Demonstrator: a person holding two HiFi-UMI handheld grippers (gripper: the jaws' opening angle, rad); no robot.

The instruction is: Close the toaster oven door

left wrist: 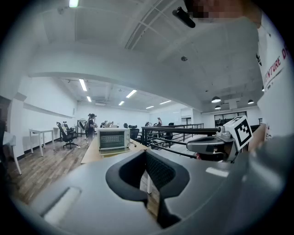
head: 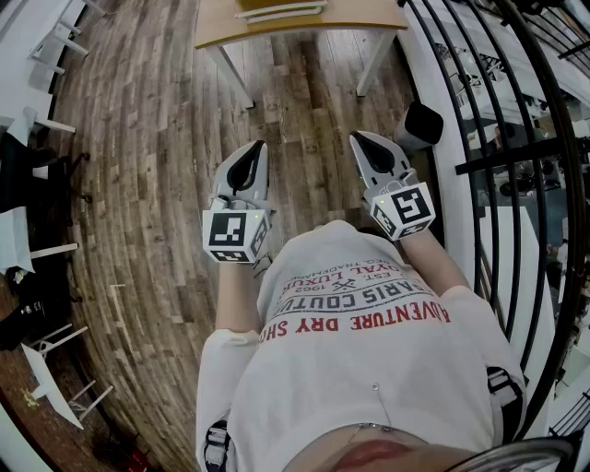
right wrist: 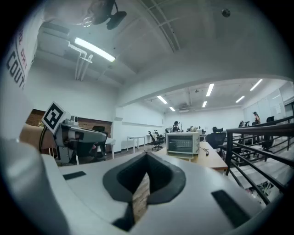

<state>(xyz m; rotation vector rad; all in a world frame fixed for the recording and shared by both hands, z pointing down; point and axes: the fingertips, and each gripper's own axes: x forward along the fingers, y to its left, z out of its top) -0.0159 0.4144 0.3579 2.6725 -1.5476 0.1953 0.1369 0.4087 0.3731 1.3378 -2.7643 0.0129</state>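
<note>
A white toaster oven (left wrist: 112, 139) stands on a long wooden table (left wrist: 90, 155) a few steps ahead; in the right gripper view the toaster oven (right wrist: 183, 143) shows too. Its door seems to lie folded down in front. In the head view only the table's near end (head: 221, 32) and a bit of the oven (head: 279, 9) reach the top edge. My left gripper (head: 247, 164) and right gripper (head: 367, 147) are held side by side at chest height, well short of the table. Both have their jaws shut with nothing between them.
A black metal railing (head: 516, 175) runs along my right, with a dark round object (head: 422, 124) at its foot. White chairs and desks (head: 51, 46) stand at the left on the wood floor (head: 157, 138). Several people and office chairs (left wrist: 69, 134) are far off.
</note>
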